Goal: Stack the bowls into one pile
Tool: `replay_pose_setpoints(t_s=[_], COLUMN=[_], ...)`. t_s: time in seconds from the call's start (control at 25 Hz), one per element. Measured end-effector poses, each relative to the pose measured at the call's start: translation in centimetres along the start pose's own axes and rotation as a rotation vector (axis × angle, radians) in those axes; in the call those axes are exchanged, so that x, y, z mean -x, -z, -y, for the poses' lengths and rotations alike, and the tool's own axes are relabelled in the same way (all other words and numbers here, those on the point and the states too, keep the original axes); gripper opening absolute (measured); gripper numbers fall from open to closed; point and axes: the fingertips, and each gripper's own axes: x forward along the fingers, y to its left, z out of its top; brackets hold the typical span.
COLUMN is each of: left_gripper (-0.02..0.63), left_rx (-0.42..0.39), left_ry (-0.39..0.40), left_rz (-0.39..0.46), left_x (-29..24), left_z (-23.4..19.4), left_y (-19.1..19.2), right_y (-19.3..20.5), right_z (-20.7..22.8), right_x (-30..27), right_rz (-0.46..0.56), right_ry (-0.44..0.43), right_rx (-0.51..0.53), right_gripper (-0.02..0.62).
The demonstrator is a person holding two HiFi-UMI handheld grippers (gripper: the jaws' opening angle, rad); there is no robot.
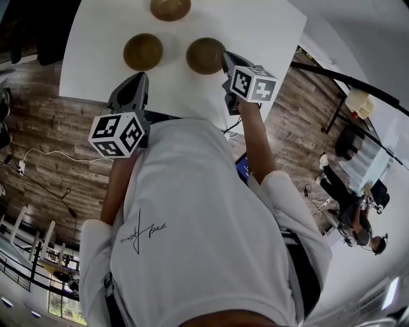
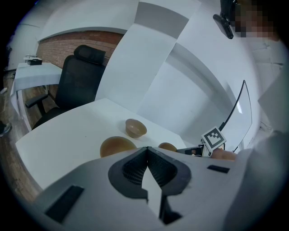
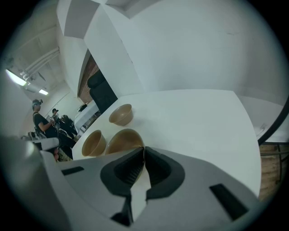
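Note:
Three tan bowls stand on the white table (image 1: 262, 29): a far bowl (image 1: 170, 9), a left bowl (image 1: 143, 52) and a right bowl (image 1: 204, 55). My right gripper (image 1: 226, 58) is at the right bowl's near rim. In the right gripper view its jaws (image 3: 143, 149) are pinched on the rim of that bowl (image 3: 121, 139), with the other two bowls (image 3: 94, 143) (image 3: 121, 114) beyond. My left gripper (image 1: 142, 78) hovers at the table's near edge, just short of the left bowl (image 2: 116, 145). Its jaws (image 2: 146, 148) are shut with nothing between them.
The table's near edge runs just below the two grippers, with wood floor (image 1: 38, 128) and loose cables beyond it. A black office chair (image 2: 79, 85) stands at the table's far side. Black stands and people (image 1: 354, 217) are off to the right.

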Motion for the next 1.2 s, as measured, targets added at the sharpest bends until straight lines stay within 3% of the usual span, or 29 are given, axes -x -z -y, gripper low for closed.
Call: replay_pose_setpoints(t_s=[1.2], left_gripper=[0.008], left_rx=[-0.006], left_ry=[-0.001], left_rz=[-0.007], left_x=[-1.1], left_z=[-0.4], left_y=[-0.2], right_y=[-9.0], right_z=[-6.5], right_x=[-1.1], right_rz=[0.095], right_ry=[-0.101], right_rx=[0.104], right_gripper=[0.020])
